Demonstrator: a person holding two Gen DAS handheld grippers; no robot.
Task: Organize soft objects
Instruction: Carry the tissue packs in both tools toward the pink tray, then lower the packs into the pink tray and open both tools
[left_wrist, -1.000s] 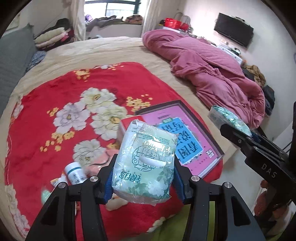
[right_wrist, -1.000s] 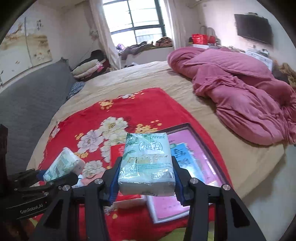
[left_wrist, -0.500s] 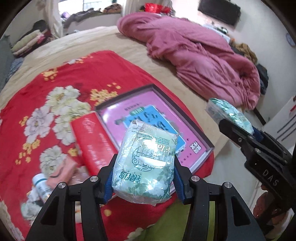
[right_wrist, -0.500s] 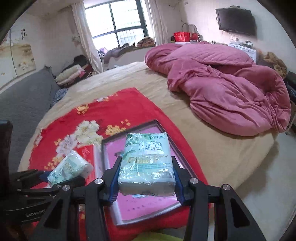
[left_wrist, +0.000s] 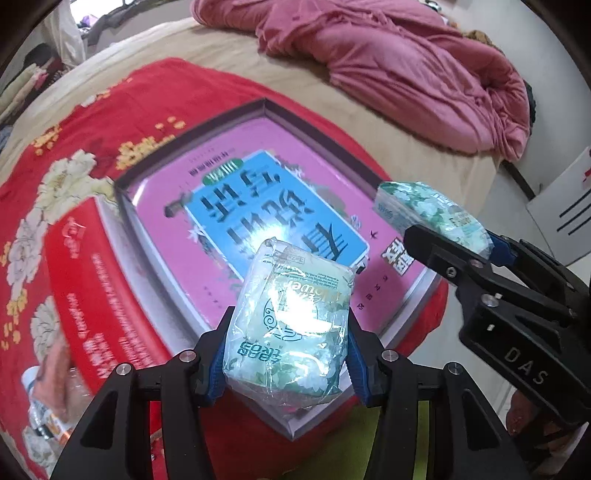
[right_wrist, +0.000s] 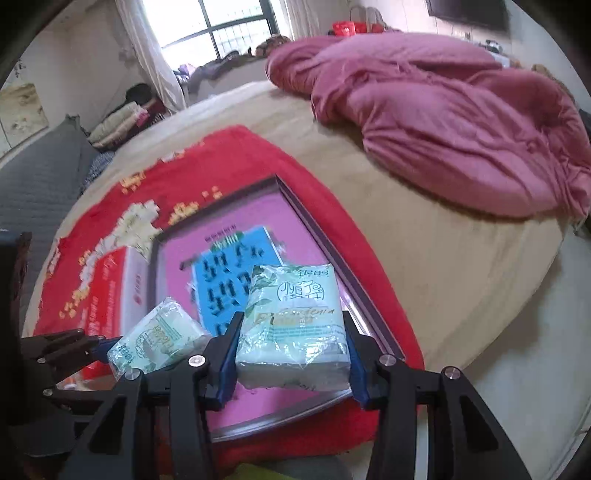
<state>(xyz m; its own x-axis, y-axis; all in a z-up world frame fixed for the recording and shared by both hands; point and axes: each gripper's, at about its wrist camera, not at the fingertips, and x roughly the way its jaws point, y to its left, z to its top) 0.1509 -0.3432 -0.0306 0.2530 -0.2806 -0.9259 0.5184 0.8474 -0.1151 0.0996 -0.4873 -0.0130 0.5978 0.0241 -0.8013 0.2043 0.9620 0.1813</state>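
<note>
My left gripper (left_wrist: 286, 360) is shut on a pale green tissue pack (left_wrist: 291, 325), held above the near edge of a shallow box (left_wrist: 192, 147) with a pink and blue book cover inside. In the same view my right gripper (left_wrist: 436, 218) comes in from the right, clamped on a second tissue pack (left_wrist: 428, 206). The right wrist view shows that second tissue pack (right_wrist: 295, 328) squeezed between the blue pads of the right gripper (right_wrist: 293, 354), over the box's (right_wrist: 314, 229) near right part. The left gripper's tissue pack (right_wrist: 155, 339) hangs at lower left there.
A red carton (left_wrist: 96, 280) lies left of the box on the red flowered blanket (left_wrist: 55, 122). Small bottles (left_wrist: 40, 410) lie at lower left. A rumpled pink quilt (right_wrist: 443, 110) covers the bed's far right. The floor (right_wrist: 517, 350) drops away past the bed edge.
Both grippers have come down and forward over the box, each still holding its tissue pack. The box and red carton now fill much more of both views.
</note>
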